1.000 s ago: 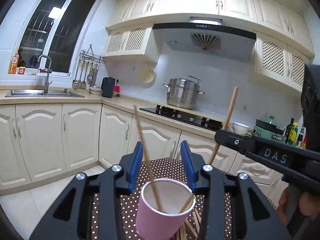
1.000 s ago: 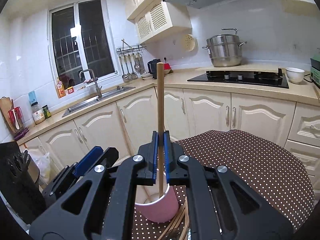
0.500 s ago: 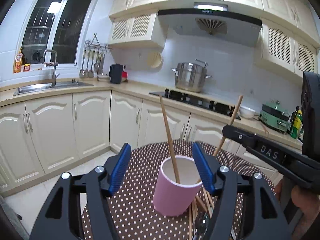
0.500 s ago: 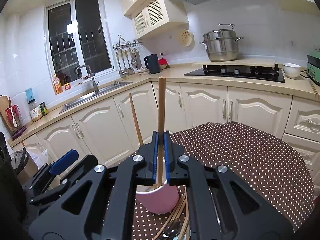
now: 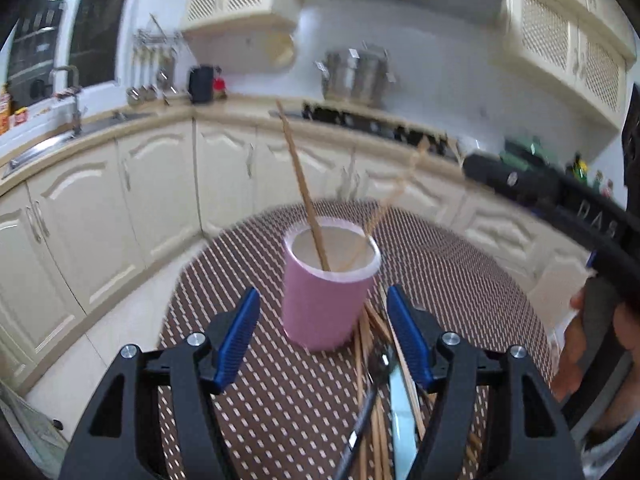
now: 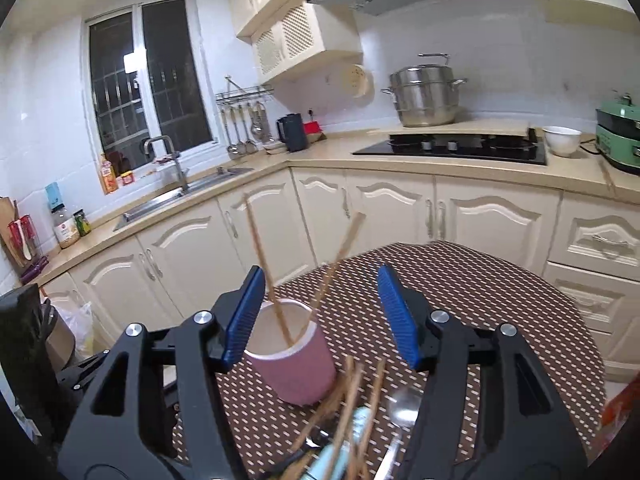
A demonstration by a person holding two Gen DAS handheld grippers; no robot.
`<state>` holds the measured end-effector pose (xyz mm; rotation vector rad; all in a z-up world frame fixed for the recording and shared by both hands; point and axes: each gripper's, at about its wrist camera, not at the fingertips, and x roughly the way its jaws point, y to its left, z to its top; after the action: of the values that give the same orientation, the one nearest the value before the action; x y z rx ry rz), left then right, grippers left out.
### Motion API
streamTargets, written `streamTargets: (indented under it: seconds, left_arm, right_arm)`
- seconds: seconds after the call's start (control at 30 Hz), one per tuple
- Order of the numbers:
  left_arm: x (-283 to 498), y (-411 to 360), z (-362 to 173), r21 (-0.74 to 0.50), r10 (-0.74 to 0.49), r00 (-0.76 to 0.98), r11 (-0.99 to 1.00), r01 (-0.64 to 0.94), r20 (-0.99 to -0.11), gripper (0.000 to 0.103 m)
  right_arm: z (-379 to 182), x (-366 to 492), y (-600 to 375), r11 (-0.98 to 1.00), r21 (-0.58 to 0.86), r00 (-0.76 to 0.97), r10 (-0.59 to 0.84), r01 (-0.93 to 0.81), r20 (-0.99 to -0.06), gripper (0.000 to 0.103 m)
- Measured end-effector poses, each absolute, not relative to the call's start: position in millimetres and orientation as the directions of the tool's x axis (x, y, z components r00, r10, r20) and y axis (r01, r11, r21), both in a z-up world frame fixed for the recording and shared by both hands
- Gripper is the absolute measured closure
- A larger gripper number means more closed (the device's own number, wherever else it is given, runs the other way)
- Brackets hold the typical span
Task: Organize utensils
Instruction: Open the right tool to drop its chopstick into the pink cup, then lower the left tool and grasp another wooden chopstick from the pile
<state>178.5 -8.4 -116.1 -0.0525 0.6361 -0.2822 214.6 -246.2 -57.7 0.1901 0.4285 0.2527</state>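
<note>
The right gripper (image 6: 320,312) has just opened, empty; its chopstick (image 6: 340,252) now leans in the cup (image 6: 296,364). The left gripper (image 5: 322,336), spread empty, has backed off the cup.

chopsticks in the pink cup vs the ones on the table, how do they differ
The chopsticks in the pink cup number two and stand leaning, ends above the rim; the chopsticks on the table form a bigger bundle, lying flat. Those in the pink cup cross apart; the loose ones mix with a spoon. Both look like plain wood.

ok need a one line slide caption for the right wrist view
Right gripper, jaws just opened and empty, above a pink cup holding two chopsticks, loose utensils beside it.
</note>
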Motion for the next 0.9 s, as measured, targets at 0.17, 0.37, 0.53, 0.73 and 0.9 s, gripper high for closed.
streamTargets:
  seconds: [0.17,0.37,0.53,0.73,0.9]
  left_arm:
    - [186.8,-35.4,-139.8,-0.169,-0.333,0.627,0.937,0.307,-0.704,0.038]
    - [203.3,-63.9,-170.7,-0.206,-0.341,0.482,0.928,0.311,-0.807,0.039]
    - [218.0,-85.8,-186.5,-0.205,-0.32,0.405,0.931,0.303,-0.856,0.052]
    - [234.0,-103.5,-196.7,-0.192,-0.289,0.357,0.94,0.284,-0.888,0.067]
    - [244.9,-112.1,-205.3,-0.173,-0.259,0.336,0.949,0.263,-0.906,0.077]
  right_arm:
    - [-82.4,210.8,-271.5,0.961,0.237,0.839,0.244,-0.142,-0.486,0.044]
    - [-121.2,208.8,-298.6,0.964,0.251,0.756,0.233,-0.093,-0.612,0.044]
    - [-148.8,205.8,-309.0,0.962,0.258,0.691,0.244,-0.085,-0.681,0.044]
    - [-169.1,204.1,-315.2,0.957,0.276,0.64,0.265,-0.086,-0.721,0.044]
    - [-174.7,206.8,-317.8,0.954,0.285,0.621,0.276,-0.088,-0.734,0.044]
